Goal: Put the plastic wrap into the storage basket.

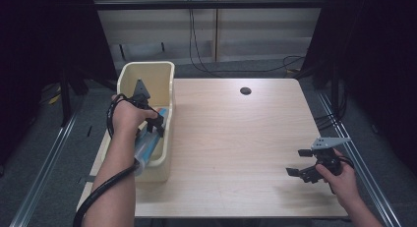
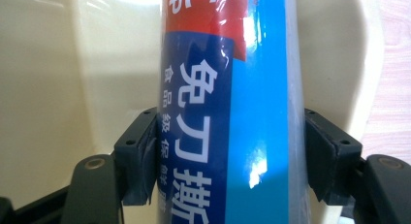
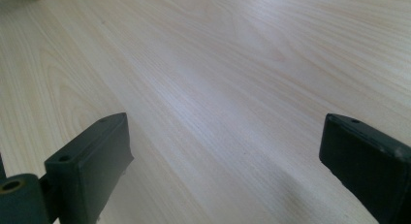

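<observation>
Left gripper (image 1: pixel 156 123) clamped across roll (image 2: pixel 232 112), mid-left of frame, inside bin (image 1: pixel 169 70). Roll's long axis runs along bin's length, one end over the near rim. Right gripper (image 1: pixel 301 162) open, idle lower right.

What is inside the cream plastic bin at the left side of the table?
A blue roll with red and white print lies in the cream bin, clamped by the left claw. The hand and forearm cover part of the bin's inside, so anything beneath them is hidden.
</observation>
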Demonstrator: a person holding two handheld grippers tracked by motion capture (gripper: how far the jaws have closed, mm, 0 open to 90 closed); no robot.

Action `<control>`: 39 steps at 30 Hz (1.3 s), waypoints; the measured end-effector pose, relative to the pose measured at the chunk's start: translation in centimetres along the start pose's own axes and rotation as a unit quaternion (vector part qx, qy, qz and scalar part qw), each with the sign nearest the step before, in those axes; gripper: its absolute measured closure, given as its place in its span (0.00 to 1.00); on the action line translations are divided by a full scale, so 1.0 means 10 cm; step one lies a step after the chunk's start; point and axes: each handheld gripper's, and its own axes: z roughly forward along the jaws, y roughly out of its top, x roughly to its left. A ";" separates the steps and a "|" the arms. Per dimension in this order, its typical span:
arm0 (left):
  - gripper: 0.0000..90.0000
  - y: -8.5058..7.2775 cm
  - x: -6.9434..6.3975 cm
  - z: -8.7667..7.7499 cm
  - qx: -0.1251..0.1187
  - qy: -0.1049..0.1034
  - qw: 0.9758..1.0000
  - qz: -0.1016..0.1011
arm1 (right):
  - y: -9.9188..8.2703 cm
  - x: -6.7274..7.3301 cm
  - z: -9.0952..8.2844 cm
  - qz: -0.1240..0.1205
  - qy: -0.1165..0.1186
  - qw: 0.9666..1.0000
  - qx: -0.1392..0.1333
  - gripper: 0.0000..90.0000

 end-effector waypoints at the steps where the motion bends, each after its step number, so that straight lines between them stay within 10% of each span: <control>1: 0.36 0.01 0.01 0.01 0.003 0.002 1.000 0.005 | 0.00 0.00 0.00 0.000 0.001 1.000 0.000 0.05; 39: 0.37 0.04 -0.01 -0.09 -0.005 0.013 1.000 0.001 | 0.01 0.00 0.01 -0.004 -0.001 1.000 0.003 0.05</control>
